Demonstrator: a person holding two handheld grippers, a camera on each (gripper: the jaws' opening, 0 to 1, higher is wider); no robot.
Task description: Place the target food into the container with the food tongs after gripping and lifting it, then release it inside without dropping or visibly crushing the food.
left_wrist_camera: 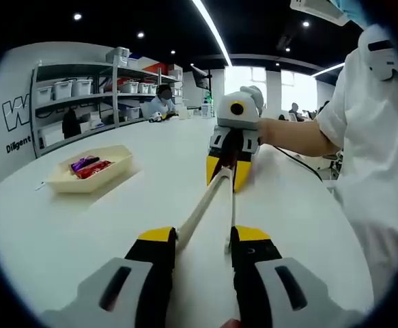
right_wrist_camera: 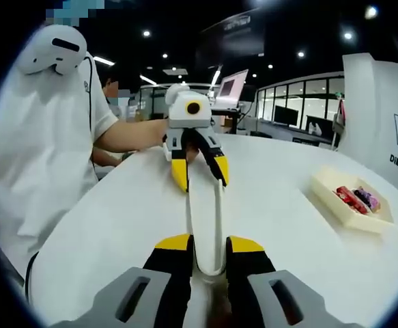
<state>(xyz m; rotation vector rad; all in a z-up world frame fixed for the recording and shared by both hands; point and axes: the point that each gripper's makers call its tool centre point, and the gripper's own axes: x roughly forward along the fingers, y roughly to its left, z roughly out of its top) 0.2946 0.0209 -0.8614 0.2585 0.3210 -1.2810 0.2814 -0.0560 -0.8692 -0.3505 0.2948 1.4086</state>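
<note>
The food tongs [left_wrist_camera: 209, 198] lie along the white table [left_wrist_camera: 62, 232], running from my left gripper [left_wrist_camera: 205, 238] to my right gripper [left_wrist_camera: 227, 172]. My left jaws press on the two spread tong arms. In the right gripper view the looped end of the tongs [right_wrist_camera: 207, 225] sits pinched in my right gripper [right_wrist_camera: 209, 246], and the left gripper [right_wrist_camera: 200, 174] straddles the far arms. A cream container [left_wrist_camera: 113, 169] holds a red wrapped food [left_wrist_camera: 93, 169] and a purple one [left_wrist_camera: 82, 162]. The same container [right_wrist_camera: 335, 205] lies to the right, apart from both grippers.
A person in a white shirt [left_wrist_camera: 379, 157] stands at the table's edge, one forearm [left_wrist_camera: 294, 137] reaching to the right gripper. Shelves with bins [left_wrist_camera: 82, 96] line the far wall. A cable [left_wrist_camera: 301, 162] trails on the table.
</note>
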